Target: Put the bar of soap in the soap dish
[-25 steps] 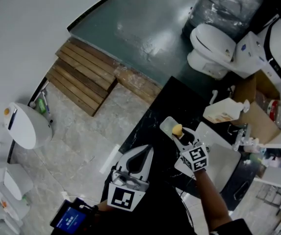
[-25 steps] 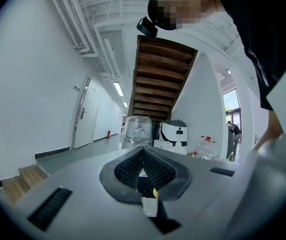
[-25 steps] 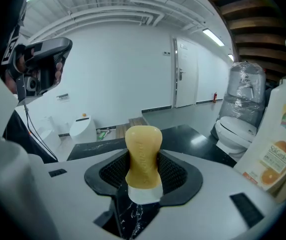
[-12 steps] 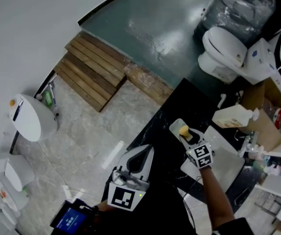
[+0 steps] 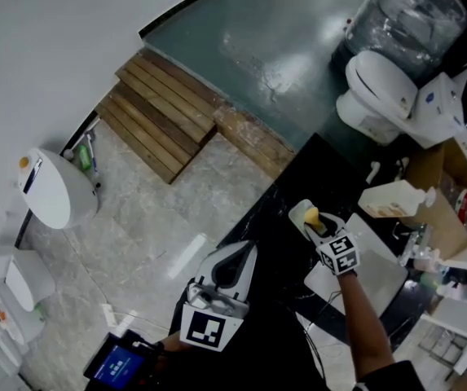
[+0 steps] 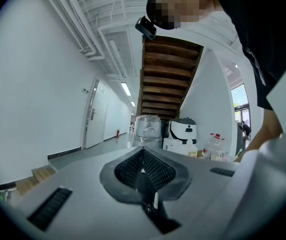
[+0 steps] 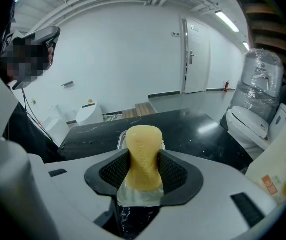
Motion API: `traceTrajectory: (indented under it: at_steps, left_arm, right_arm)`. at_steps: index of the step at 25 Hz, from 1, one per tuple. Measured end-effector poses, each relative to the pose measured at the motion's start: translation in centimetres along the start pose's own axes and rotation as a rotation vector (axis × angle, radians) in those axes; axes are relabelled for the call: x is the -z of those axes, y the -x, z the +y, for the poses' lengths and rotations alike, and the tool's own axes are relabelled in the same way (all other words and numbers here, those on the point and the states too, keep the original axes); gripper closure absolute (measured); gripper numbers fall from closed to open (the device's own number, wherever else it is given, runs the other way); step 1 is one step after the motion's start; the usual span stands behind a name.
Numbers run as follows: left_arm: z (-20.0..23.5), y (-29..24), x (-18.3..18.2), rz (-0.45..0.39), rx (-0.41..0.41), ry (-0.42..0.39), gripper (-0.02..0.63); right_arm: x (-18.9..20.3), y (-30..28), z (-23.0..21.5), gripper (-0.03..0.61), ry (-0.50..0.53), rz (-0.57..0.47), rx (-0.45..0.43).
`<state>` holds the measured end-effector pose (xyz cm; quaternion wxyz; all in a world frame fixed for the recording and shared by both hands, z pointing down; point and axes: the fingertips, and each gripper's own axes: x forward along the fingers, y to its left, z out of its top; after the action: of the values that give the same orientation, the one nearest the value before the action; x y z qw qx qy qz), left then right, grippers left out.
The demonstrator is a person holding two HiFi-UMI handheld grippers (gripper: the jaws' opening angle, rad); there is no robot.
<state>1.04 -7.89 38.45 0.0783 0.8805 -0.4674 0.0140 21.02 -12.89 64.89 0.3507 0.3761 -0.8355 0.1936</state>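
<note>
- The soap bar (image 7: 143,156) fills the gap of my right gripper (image 7: 143,176), so nothing else fits between those jaws.
- The soap dish (image 5: 297,210) sits right beneath, open from above.
- The black counter (image 7: 202,129) is bare beyond the dish, with room to pass there.
- A white bottle (image 5: 392,199) and a white basin (image 5: 372,283) crowd my right side.
- My left gripper (image 5: 235,261), jaws together, is well apart from the dish.
</note>
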Motion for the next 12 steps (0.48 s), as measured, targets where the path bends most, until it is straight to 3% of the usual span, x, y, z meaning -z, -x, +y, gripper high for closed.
traceTrajectory:
  at_steps: [12]
  left_arm:
    - [1.2,0.6,-0.6,-0.036,-0.038,0.012,0.613]
  right_arm:
    - [0.6,-0.2,-0.1,0.405,0.002,0.103,-0.001]
